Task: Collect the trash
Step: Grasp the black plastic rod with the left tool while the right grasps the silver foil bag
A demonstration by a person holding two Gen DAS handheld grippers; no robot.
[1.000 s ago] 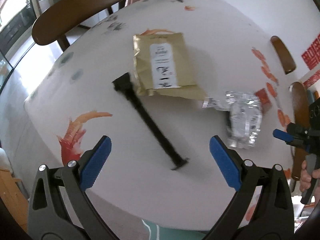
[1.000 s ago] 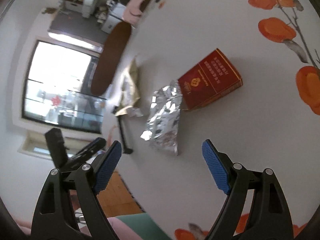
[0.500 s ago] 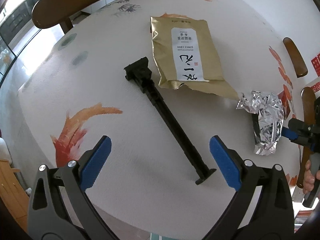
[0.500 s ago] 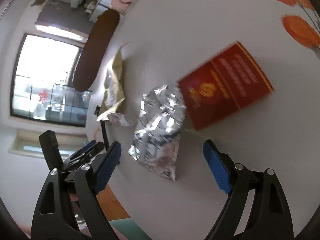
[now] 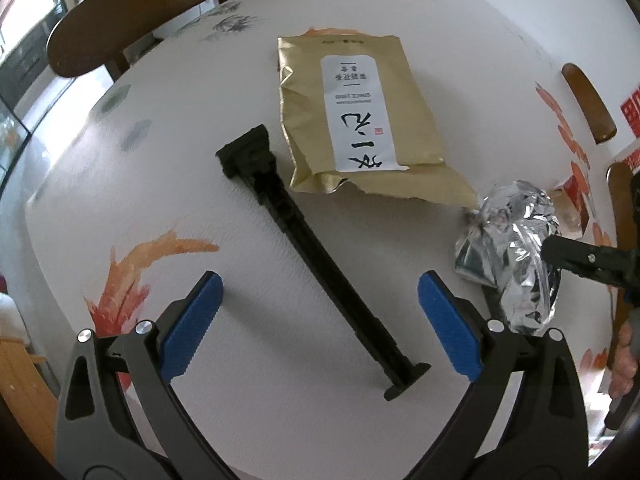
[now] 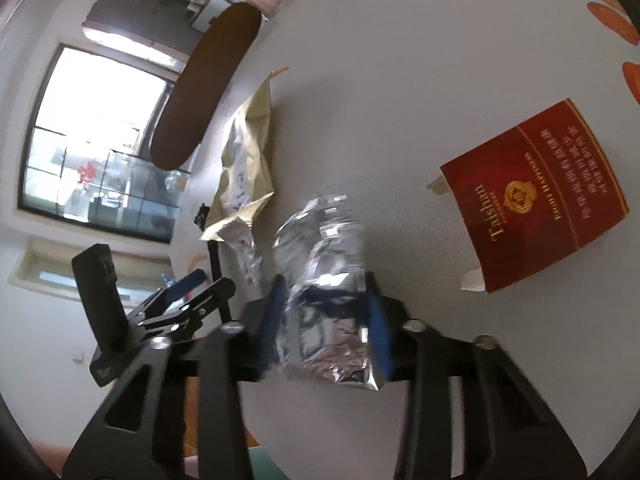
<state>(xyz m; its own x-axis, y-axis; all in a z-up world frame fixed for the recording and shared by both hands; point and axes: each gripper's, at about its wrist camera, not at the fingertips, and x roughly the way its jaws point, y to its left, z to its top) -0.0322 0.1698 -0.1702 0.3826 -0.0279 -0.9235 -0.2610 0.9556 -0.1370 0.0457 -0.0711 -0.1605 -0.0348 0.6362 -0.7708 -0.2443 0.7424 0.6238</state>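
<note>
left gripper [image 5: 316, 320]: jaws spread wide, nothing between them; hovers over the black clamp bar [image 5: 320, 268] lying diagonally on the counter [image 5: 120, 184].
gold pouch [image 5: 360, 116]: flat on the counter, far of the bar, torn near edge, just left of the foil.
foil wrapper [image 6: 328, 300]: crumpled, at the right of the left view, near edge of the counter; this is the trash in hand.
right gripper [image 6: 326, 320]: jaws closing, foil between the blue pads and touching both.
red carton [image 6: 536, 196]: flattened, right of the foil, apart from it.
risk 1: foil is thin and slick; a pinch on a loose fold could tear or slide out on lift.
risk 2: foil sits by the pouch's torn corner; a drag could snag and pull the pouch.
risk 3: left gripper is lined up on the bar, probably a tool, not trash.
surface: white round counter, orange floral print.
room: dark wooden chair backs around it; bright window far left, cluttered shelves beyond.
</note>
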